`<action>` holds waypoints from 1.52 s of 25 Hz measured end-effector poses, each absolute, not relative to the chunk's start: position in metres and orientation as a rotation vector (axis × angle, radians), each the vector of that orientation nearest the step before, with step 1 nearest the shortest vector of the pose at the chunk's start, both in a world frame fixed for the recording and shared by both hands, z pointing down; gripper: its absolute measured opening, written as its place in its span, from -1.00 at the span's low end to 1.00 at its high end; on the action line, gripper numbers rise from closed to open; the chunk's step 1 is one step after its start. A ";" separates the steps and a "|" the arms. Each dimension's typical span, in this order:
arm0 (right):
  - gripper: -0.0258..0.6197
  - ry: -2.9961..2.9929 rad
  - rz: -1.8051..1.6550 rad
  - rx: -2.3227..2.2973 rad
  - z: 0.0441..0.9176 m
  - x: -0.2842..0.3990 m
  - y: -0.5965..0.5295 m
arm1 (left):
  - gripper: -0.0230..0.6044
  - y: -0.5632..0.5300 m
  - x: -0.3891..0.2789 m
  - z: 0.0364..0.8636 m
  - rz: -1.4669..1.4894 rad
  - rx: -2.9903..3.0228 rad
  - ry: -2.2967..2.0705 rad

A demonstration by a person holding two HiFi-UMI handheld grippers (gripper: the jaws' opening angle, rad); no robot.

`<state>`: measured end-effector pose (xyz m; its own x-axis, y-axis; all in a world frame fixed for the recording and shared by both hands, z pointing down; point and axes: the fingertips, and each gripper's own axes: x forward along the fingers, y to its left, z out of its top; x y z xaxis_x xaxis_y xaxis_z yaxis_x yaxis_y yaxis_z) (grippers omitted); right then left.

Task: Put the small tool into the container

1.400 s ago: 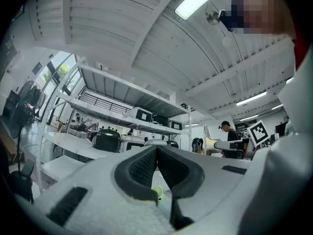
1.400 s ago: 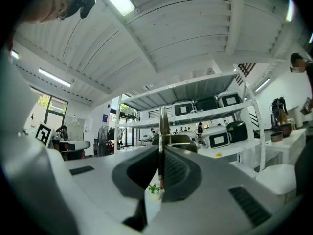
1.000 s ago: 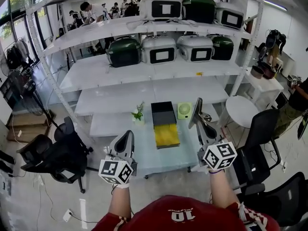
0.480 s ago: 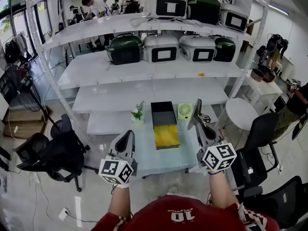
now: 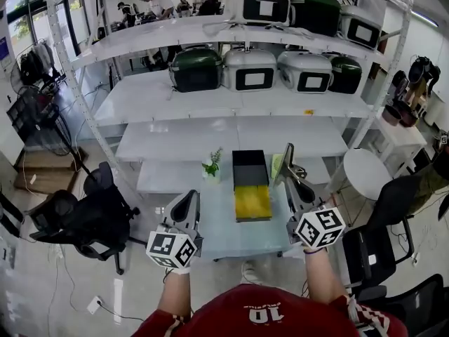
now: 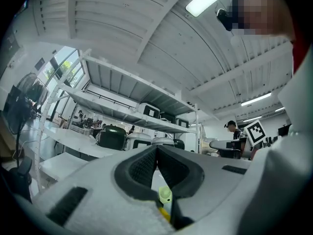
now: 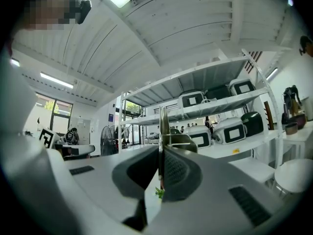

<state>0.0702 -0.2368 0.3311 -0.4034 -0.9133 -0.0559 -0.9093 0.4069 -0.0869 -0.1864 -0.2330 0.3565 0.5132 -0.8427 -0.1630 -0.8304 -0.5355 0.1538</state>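
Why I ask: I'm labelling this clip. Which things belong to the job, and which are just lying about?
Job: small tool, clamped in the right gripper; black-and-yellow container.
Lying about: potted plant; rice cookers on the shelves; office chair.

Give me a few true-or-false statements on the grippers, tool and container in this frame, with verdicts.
1. The right gripper is shut on the tool. True.
2. The left gripper grips the plant. False: its jaws are together on nothing, and the plant stands on the table.
3. The tool lies in the container. False: it is clamped in the right gripper, outside the container.
4. The plant stands left of the container. True.
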 end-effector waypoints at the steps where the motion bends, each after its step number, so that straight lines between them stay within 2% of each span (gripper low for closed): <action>1: -0.90 2.556 -0.066 -1.648 0.331 0.070 -0.243 | -0.93 -0.239 -0.185 0.355 -0.333 2.686 -1.491; 9: -0.90 2.566 -0.077 -1.579 0.328 0.076 -0.292 | -0.93 -0.282 -0.160 0.349 -0.301 2.726 -1.485; 21: -0.90 2.625 -0.229 -1.510 0.375 0.081 -0.355 | -0.93 -0.332 -0.125 0.369 -0.205 2.734 -1.441; 38: -0.90 2.747 -0.620 -1.396 0.499 0.079 -0.404 | -0.93 -0.360 -0.093 0.431 -0.147 2.643 -1.469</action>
